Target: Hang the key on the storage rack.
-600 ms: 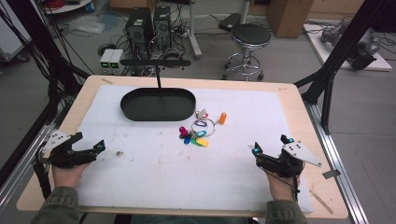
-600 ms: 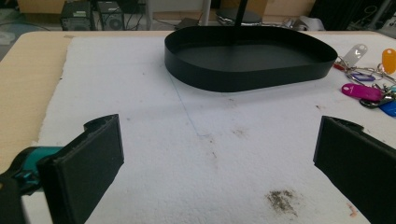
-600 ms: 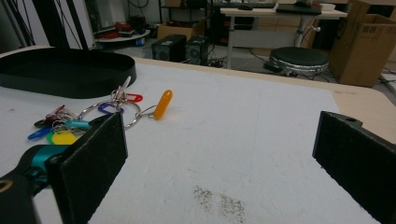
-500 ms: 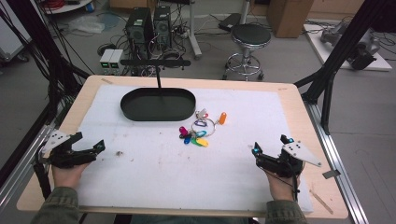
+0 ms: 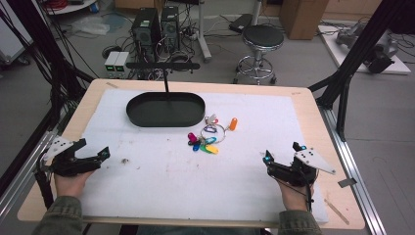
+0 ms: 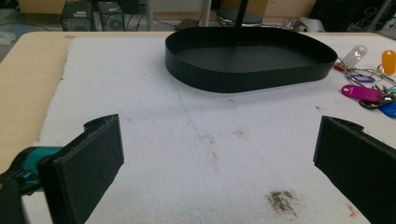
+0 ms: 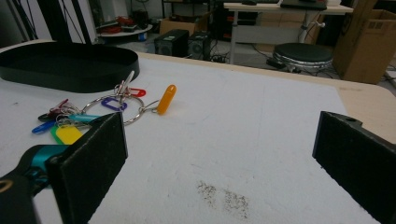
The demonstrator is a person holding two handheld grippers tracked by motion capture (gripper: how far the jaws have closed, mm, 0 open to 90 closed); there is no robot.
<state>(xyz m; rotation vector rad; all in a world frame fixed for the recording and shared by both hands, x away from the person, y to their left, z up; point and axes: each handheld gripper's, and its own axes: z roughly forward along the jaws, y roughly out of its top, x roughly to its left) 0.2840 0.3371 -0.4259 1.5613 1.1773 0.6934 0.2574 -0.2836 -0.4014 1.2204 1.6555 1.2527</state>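
Resting low on the white mat, both tongs wait apart from the keys.
Left tongs [image 5: 93, 157]: released, jaws wide, nothing between them, near the bench's left edge.
Right tongs [image 5: 280, 157]: released, jaws wide and bare, near the right edge.
Bunch of keys [image 5: 209, 137]: lying mid-mat with coloured tags, just in front of the black tray [image 5: 142, 115], well apart from both tongs.
Bench [image 5: 323, 132]: wooden, covered by the white mat [image 5: 161, 181].

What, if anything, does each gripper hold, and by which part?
Nothing is held. The left gripper and right gripper both have open, empty jaws; the keys lie untouched on the table.
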